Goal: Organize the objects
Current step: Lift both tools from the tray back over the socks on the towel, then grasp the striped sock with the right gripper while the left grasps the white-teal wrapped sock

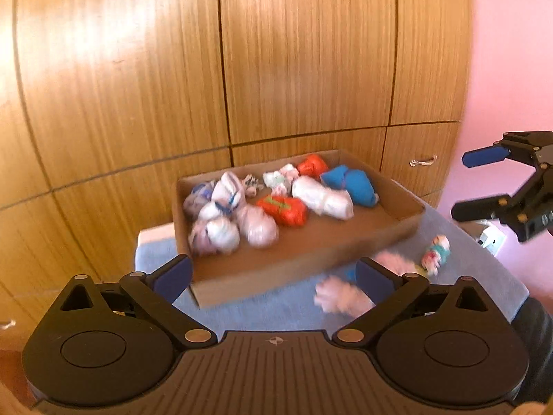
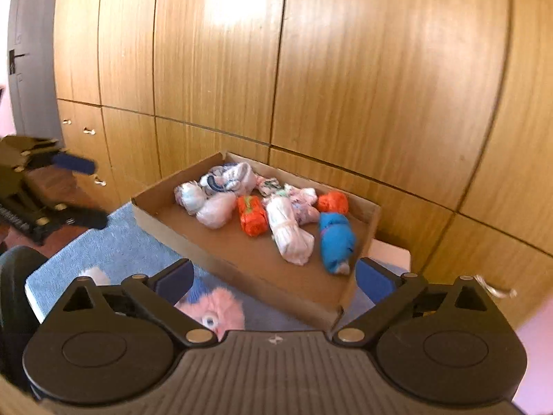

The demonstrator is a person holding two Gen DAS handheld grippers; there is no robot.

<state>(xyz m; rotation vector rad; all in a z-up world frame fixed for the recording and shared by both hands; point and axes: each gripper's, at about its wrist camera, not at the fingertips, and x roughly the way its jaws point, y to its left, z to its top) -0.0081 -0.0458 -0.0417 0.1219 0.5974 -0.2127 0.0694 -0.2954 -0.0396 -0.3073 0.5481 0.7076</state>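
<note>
A shallow cardboard box (image 1: pixel 311 259) (image 2: pixel 214 263) stands on a blue cloth (image 1: pixel 276 307) (image 2: pixel 114 245). Several rolled sock bundles lie in it: white ones, two orange (image 1: pixel 285 209) (image 2: pixel 252 219) and a blue one (image 1: pixel 349 183) (image 2: pixel 335 238). Outside the box on the cloth lie two fluffy pink bundles (image 1: pixel 340 297) and a small teal-and-white bundle (image 1: pixel 436 253); a pink fluffy one with an eye (image 2: pixel 216 309) lies in front of the right gripper. My left gripper (image 1: pixel 273 276) is open and empty in front of the box. My right gripper (image 2: pixel 274 276) is open and empty; it also shows at the right of the left wrist view (image 1: pixel 484 183).
Wooden wardrobe doors and drawers with small metal handles (image 1: pixel 423 162) (image 2: pixel 90 131) stand right behind the box. A pink wall (image 1: pixel 511 52) is at the right. A grey door (image 2: pixel 31 52) is at the far left. The left gripper shows at the left of the right wrist view (image 2: pixel 83 190).
</note>
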